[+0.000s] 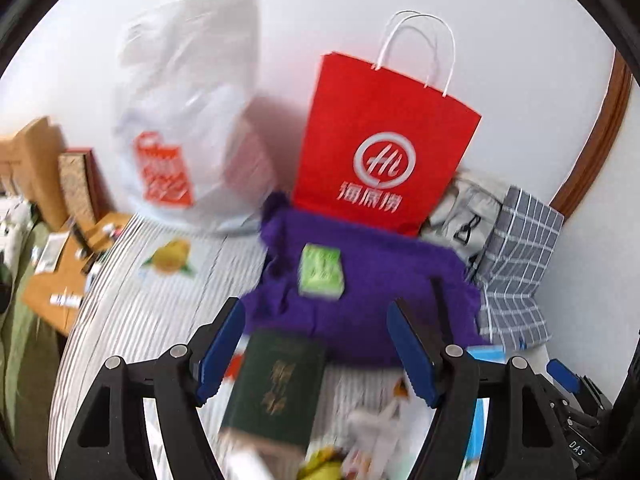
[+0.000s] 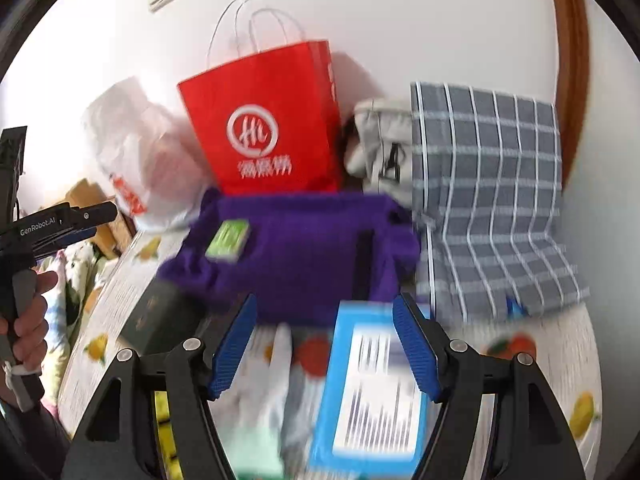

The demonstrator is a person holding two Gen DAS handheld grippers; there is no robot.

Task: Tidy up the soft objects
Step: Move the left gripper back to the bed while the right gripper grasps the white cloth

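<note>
1. Grippers: left gripper (image 1: pixel 316 354) and right gripper (image 2: pixel 324 346) both part open, holding nothing.
2. Purple cloth (image 1: pixel 360 280) lies just ahead of both.
3. Risk: green packet (image 1: pixel 321 274) resting on it may slide off when the cloth is lifted.

The left gripper (image 1: pixel 316 354) tilts downward, its blue-padded jaws standing apart with nothing pressed between them. The right gripper (image 2: pixel 322 346) tilts down likewise, jaws parted and gripping nothing. A hand (image 2: pixel 30 320) wraps the left gripper's handle.
</note>
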